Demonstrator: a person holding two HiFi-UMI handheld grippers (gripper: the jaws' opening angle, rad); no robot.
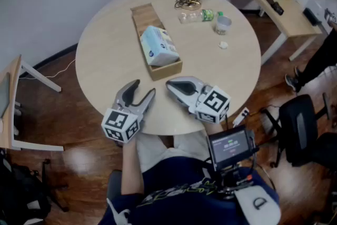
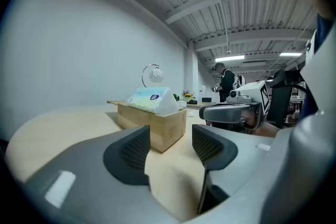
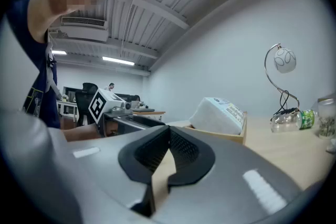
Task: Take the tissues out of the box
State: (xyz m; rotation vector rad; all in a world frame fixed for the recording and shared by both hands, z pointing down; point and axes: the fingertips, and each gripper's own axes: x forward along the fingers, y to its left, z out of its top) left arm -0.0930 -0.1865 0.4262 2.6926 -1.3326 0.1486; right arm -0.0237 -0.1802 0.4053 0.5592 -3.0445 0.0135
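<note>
Both grippers low over the near edge of the round table (image 1: 105, 60), neither touching the task's things. Left gripper (image 2: 170, 147): jaws spread, only bare tabletop between the pads. Right gripper (image 3: 169, 139): jaws pressed together, holding nothing. The wooden box (image 1: 145, 12) lies just ahead of both sets of tips. The tissue pack (image 1: 158, 46) sits tilted in the box's near end, poking above the rim; the far end is empty, which only the head view shows. The left gripper view puts box and pack straight ahead, slightly left of its jaws, with the right gripper off to its right. The right gripper view puts the pack ahead and right, the left gripper's marker cube (image 3: 101, 105) to its left. Well beyond the box: a lamp (image 3: 286, 60), a plastic bottle (image 1: 199, 16) on its side, a cup (image 1: 223, 24). The left gripper view alone shows a person (image 2: 227, 80) standing far back in the room.
</note>
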